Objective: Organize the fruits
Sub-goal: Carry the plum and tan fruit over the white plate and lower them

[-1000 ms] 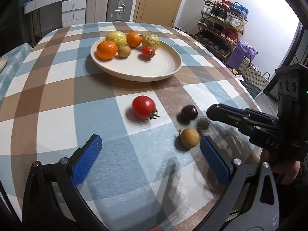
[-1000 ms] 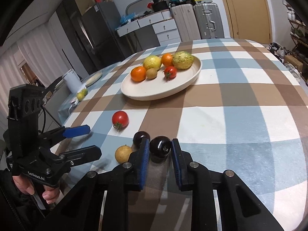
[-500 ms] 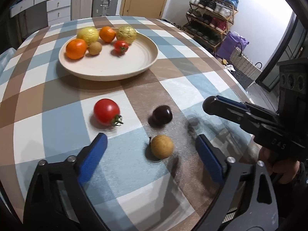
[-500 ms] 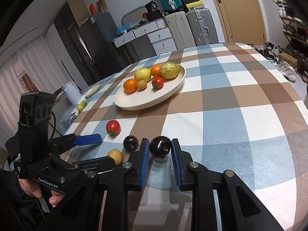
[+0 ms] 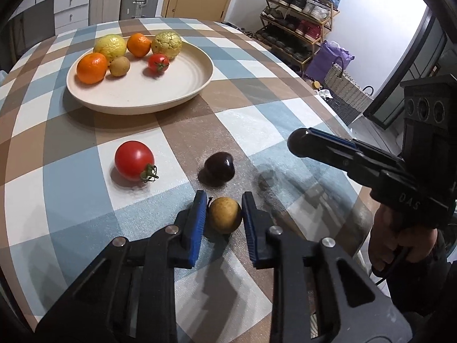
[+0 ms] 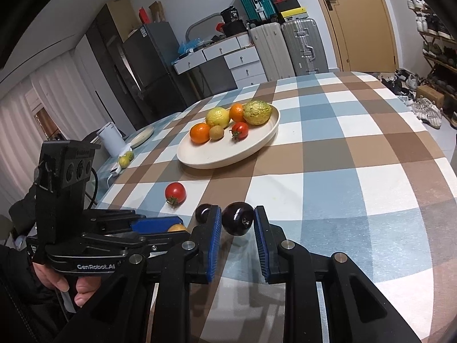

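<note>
The left gripper (image 5: 222, 214) pinches a tan fruit (image 5: 224, 214) on the checked tablecloth (image 5: 71, 177), with the plate (image 5: 182, 85) at 11 o'clock. The right gripper (image 6: 236, 230) clasps a dark plum (image 6: 238, 218) lifted near the table edge (image 5: 337, 120).

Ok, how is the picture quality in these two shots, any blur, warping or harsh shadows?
Left wrist view: sharp, heavy fisheye bending of the checked tablecloth, soft shadow under the red tomato. Right wrist view: same warping, dark plum slightly glossy with glare.

Red tomato (image 5: 133, 160), cream plate (image 5: 182, 91), blue, brown and white checked tablecloth (image 5: 257, 114).
</note>
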Available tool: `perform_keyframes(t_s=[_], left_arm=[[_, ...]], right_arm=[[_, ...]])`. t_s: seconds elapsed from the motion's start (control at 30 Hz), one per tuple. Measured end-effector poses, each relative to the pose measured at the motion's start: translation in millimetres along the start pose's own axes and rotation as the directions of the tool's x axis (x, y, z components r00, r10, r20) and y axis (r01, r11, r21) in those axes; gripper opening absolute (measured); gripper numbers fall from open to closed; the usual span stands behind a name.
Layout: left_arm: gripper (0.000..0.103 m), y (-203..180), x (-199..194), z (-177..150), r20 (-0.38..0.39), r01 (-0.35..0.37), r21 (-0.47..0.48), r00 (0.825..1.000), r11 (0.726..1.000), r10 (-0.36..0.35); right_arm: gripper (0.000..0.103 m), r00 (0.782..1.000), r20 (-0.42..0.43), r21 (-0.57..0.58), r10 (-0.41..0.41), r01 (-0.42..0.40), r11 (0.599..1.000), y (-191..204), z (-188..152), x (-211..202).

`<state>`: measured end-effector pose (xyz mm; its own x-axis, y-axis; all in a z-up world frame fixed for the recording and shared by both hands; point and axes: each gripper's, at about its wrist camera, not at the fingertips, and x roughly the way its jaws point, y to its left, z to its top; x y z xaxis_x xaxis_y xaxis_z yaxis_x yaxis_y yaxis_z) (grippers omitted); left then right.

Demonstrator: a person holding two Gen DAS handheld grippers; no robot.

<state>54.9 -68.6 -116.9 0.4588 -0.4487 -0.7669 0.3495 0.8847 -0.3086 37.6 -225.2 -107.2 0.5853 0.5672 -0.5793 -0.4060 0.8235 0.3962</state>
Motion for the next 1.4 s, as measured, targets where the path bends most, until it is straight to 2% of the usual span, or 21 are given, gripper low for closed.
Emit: perform_keyframes(t_s=[0.1,0.23,0.6,0.97,1.4], left_arm=[[0.021,1.2,-4.3,0.0,0.011,0.034,-0.002,0.999,0.999,-0.034],[0.021,0.6,-18.7,5.9,0.053,0.031,0.017,0.998,0.999,-0.032],[0.021,26.2,-40.5,53.1,0.145,-0.044,0.019,0.989,0.999,0.041],[0.021,67.2,-26.7,95.6,0.155,-0.074,-0.03,0.985,0.997,0.078],[0.021,110.0,-3.0,116.9,0.136,-0.073,-0.087,0.987,0.993,0.085]], right_arm=[[0.023,1.0,-0.006,-0.004,-0.005,0.005,1.0,1.9,0.1,0.3],[0.023,1.0,-0.009,-0.014,0.001,-0.001,1.0,5.5,2.0,1.4],[0.023,0.999,-0.02,-0.023,0.037,-0.038,0.999,6.5,22.6,17.9],[0.023,0.997,-0.031,-0.027,0.071,-0.072,0.997,4.4,64.5,51.4],[0.023,0.989,-0.063,-0.044,0.134,-0.137,0.99,22.7,110.6,108.9]])
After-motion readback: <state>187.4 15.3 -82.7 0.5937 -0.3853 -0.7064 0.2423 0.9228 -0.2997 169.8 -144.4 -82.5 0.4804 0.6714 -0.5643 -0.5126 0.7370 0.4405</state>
